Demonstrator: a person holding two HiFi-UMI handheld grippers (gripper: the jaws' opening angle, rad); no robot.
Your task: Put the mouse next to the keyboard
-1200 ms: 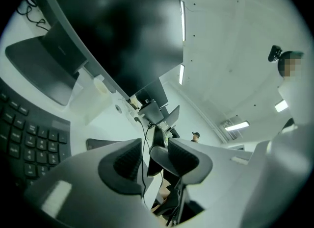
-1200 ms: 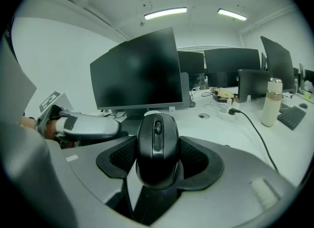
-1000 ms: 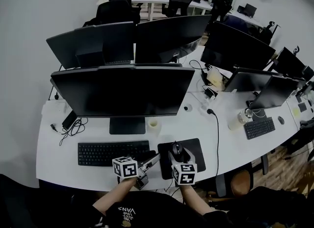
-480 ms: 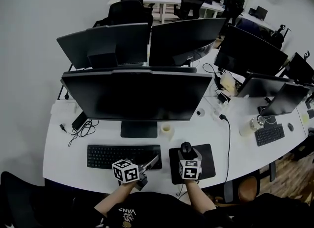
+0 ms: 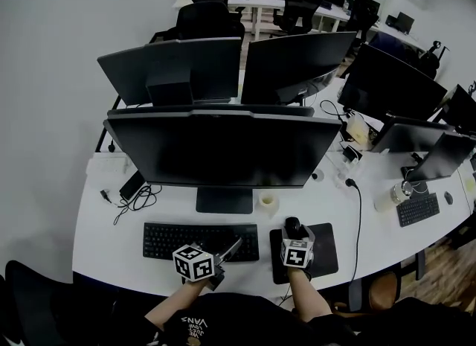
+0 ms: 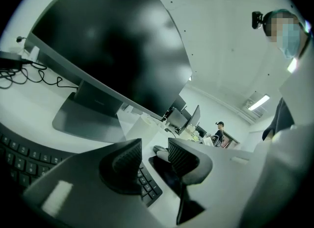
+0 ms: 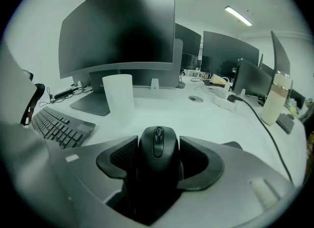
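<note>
The right gripper view shows what the head view only hints at: the right tongs point(image 7: 158, 162) pinch the mouse point(image 7: 158, 143) from both sides, their ribbed dark pads pressed on its flanks. The mouse is a glossy black dome with a scroll wheel down its middle, pointing away from the camera. From the head view, it lies over the rear left corner of a flat black mat point(image 5: 326, 251), just right of the keyboard point(image 5: 199, 239); no view shows whether it touches the mat. The head view alone gives the layout: the low black keyboard lies in front of a wide dark monitor point(image 5: 223, 149) on the white, curved table point(image 5: 111, 225), with a short pale cup point(image 5: 268, 203) beside the monitor's flat foot. The right gripper view shows that cup as a smooth, matte cylinder, and adds a tall pale bottle point(image 7: 274, 99) and a black cable point(image 7: 267, 131) snaking across the table on the right. In the left gripper view, the left tongs point(image 6: 156, 154) stand spread with nothing between them; the gap frames only the keyboard's right end and the mat's edge. In the head view they hover above the keyboard's front right corner, tilted towards the mouse.
</note>
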